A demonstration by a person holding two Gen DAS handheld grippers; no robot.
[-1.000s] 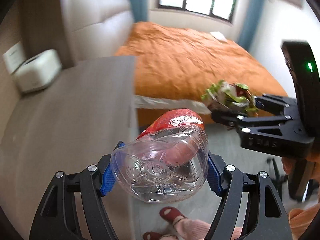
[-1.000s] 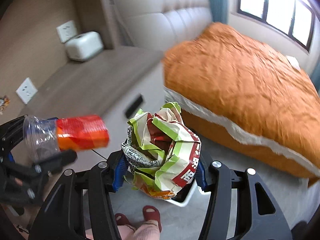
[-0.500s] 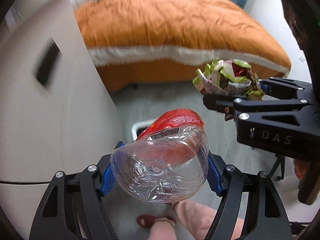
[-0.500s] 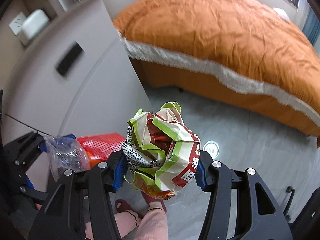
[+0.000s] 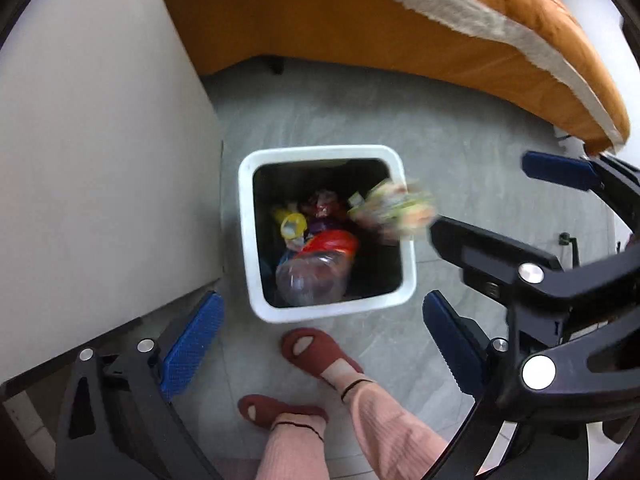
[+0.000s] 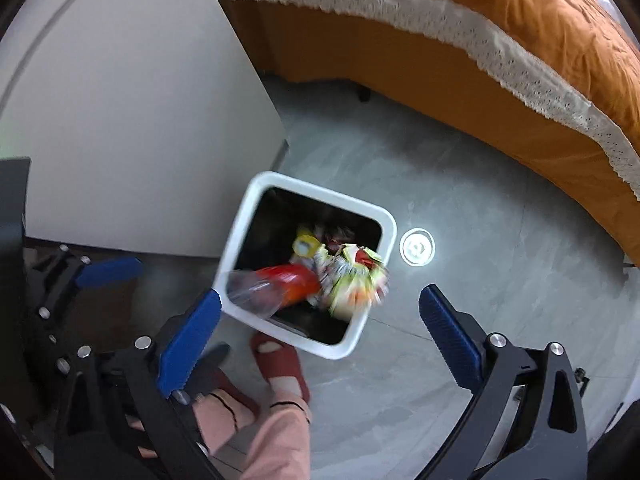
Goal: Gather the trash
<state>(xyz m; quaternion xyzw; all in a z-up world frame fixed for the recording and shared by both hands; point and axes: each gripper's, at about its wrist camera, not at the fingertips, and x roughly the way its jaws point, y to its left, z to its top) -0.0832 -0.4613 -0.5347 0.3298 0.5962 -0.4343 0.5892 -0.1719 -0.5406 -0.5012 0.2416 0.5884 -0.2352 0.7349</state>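
Over the bin (image 5: pixel 256 240), both your tools (image 5: pixel 320 336) (image 6: pixel 316 344) gape wide and empty; the blurred wrapper (image 5: pixel 394 210) near its rim may bounce out.

No lettering can be read anywhere: the red label on the plastic bottle (image 5: pixel 332 245) and the print on the crumpled wrapper (image 6: pixel 352 276), both motion-blurred over the white bin (image 5: pixel 247 216), show only colour, no legible words or numbers.

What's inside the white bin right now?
In the white bin: a clear bottle with red label, a yellow cap, dark wrappers; a crumpled wrapper blurs at the rim. Below is hidden.
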